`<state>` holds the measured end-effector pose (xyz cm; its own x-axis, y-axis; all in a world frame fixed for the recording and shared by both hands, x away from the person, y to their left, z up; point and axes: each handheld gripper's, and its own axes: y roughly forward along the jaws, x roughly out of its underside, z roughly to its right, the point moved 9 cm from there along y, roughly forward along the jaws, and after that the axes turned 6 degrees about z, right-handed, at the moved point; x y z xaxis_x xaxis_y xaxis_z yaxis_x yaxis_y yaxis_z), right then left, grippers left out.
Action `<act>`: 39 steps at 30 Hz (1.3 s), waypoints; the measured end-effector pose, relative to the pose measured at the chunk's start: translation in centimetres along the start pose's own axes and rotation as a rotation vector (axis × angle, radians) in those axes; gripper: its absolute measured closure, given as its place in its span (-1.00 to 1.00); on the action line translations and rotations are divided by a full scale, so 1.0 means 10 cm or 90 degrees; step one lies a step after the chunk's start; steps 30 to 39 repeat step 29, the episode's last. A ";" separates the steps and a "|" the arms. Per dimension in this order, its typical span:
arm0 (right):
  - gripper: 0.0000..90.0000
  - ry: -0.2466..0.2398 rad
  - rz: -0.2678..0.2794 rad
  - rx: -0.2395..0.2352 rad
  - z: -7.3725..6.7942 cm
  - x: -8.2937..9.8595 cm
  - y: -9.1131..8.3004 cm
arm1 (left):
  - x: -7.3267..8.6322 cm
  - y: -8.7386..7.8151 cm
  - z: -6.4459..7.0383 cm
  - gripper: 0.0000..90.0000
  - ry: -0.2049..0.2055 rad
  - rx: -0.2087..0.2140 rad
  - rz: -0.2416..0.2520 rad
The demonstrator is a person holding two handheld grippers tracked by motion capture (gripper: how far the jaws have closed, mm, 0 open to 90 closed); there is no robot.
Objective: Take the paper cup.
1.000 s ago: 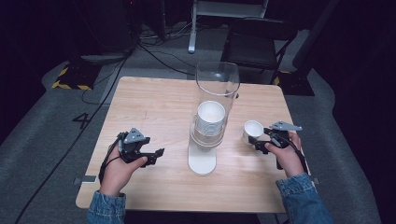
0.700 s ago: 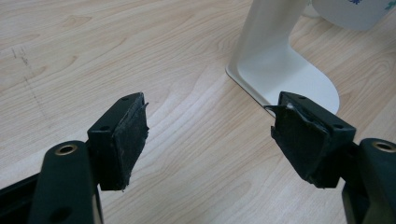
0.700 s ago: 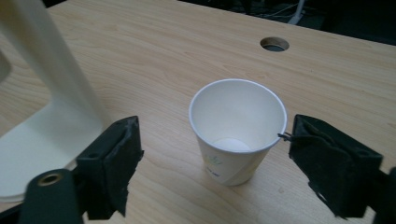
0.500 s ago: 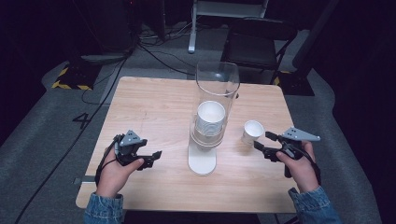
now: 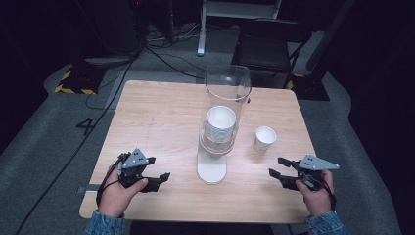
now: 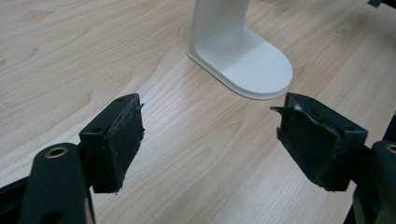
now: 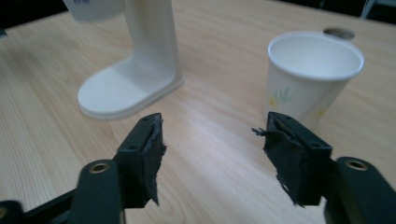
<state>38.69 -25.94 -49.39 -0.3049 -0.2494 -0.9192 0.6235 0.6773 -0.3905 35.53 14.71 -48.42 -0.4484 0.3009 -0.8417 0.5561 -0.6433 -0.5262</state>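
Left tool (image 5: 164, 177) and right tool (image 5: 275, 175): jaws apart, empty, near tabletop (image 5: 161, 117) front corners; paper cup (image 5: 265, 138) stands free

One readable mark: a white "4" (image 5: 83, 126) on the grey floor (image 5: 44, 147) left of the table. The paper cup (image 7: 312, 77) carries a faint yellow-green print, no legible words. Nothing else readable.

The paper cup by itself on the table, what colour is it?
White, with small yellow-green flowers on the paper cup; the right gripper view shows it best.
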 end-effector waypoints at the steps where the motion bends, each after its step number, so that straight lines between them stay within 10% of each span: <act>1: -0.27 0.003 -0.018 -0.004 0.00 0.05 0.00 | 0.01 0.01 -0.01 -0.50 0.005 -0.001 -0.002; 14: -0.65 0.028 -0.045 0.020 0.10 0.27 0.16 | 0.13 0.07 -0.05 -0.62 0.012 0.003 -0.042; 39: -0.64 0.017 -0.045 0.051 0.19 0.33 0.27 | 0.18 0.09 -0.12 -0.62 0.006 -0.015 -0.055</act>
